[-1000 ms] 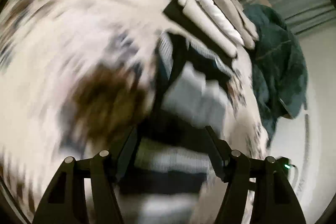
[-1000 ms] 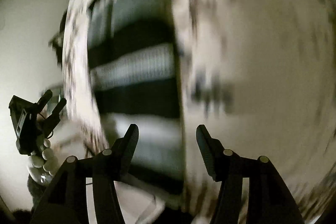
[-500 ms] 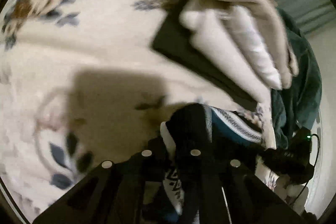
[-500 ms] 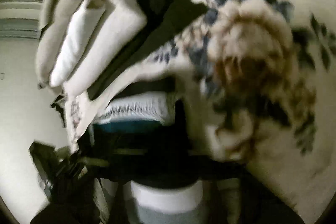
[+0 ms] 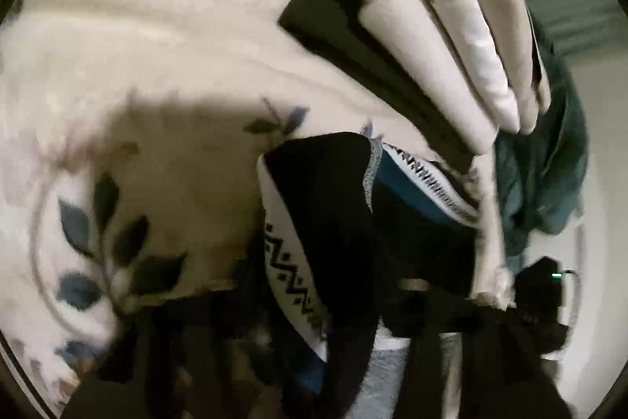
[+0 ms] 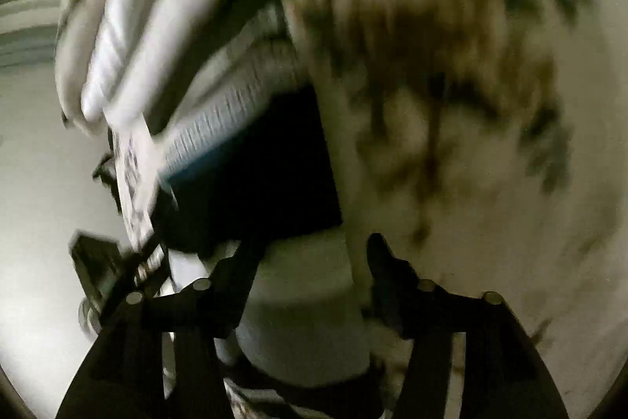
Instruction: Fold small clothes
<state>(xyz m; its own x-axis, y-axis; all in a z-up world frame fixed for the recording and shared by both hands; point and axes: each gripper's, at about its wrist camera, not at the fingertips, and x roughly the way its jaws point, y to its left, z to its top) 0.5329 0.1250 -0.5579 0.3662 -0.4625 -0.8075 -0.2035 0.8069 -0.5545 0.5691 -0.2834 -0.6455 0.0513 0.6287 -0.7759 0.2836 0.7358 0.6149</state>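
A small striped garment (image 5: 337, 222) in black, white, grey and teal with a zigzag band lies on the floral bed cover (image 5: 157, 65). In the left wrist view its folded edge is lifted and drapes over my left gripper (image 5: 329, 348), which looks shut on it; the fingers are dark and mostly hidden. In the right wrist view the same garment (image 6: 251, 183) lies flat just ahead of my right gripper (image 6: 310, 262), which is open, with its jaws either side of the white stripe.
A stack of folded beige and white clothes on a dark folded piece (image 5: 431, 38) sits beyond the garment, also in the right wrist view (image 6: 129, 38). A dark green garment (image 5: 549, 163) lies at the bed's edge. The other gripper shows at lower left (image 6: 102, 269).
The left gripper closed on the garment's edge and lifted it over. The right gripper, which was closed in on the garment half a second ago, has opened and pulled back.
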